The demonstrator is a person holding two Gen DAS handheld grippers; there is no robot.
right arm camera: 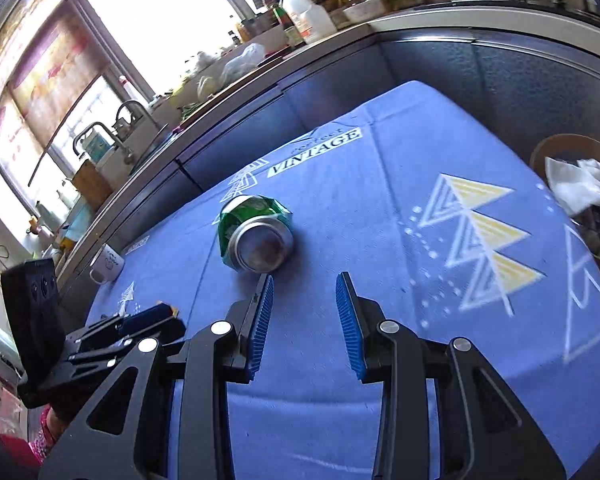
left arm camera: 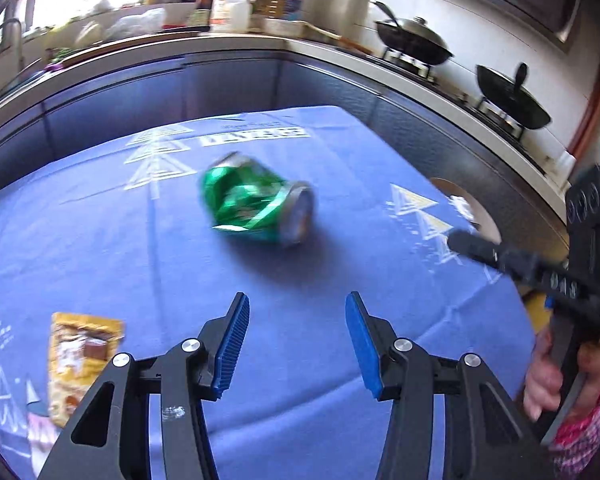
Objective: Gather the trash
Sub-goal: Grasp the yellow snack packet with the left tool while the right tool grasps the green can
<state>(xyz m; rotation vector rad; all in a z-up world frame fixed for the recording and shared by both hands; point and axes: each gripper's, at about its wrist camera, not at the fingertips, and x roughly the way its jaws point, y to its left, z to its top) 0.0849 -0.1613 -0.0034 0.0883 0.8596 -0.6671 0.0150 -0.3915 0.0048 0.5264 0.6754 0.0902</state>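
Both tools are empty, jaws parted: the left tool (left arm camera: 296,300) and the right tool (right arm camera: 304,280) both aim at the crushed can (right arm camera: 256,236), which lies on its side mid-tabletop (right arm camera: 380,240), at 11 o'clock just beyond the right tool. A bowl (right arm camera: 560,148) with tissue waits at 2 o'clock, likely for the trash.
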